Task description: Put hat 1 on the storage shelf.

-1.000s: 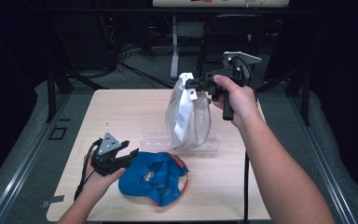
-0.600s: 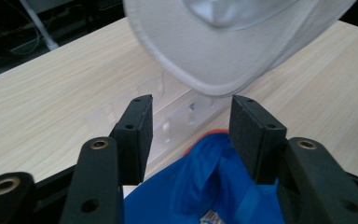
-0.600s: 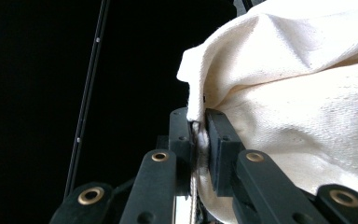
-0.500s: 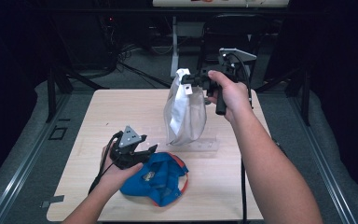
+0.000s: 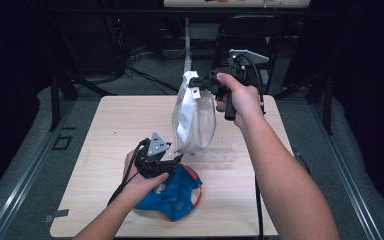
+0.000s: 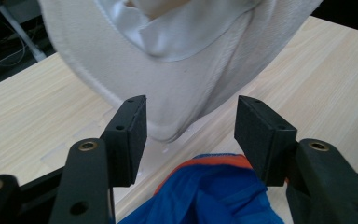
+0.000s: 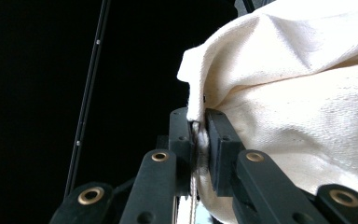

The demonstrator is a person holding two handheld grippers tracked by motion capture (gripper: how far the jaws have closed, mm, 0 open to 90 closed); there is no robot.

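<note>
The right gripper pinches the top edge of a white cloth bag, which hangs above the table. The left gripper, jaws just opened wide and empty, sits over a blue cloth below the bag's bottom tip.

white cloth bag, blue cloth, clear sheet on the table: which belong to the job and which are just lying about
In the job:
- white cloth bag, pinched at its top by the right gripper
- blue and orange cloth item, by the open left gripper

Lying about:
- clear plastic sheet on the light wooden table
</note>
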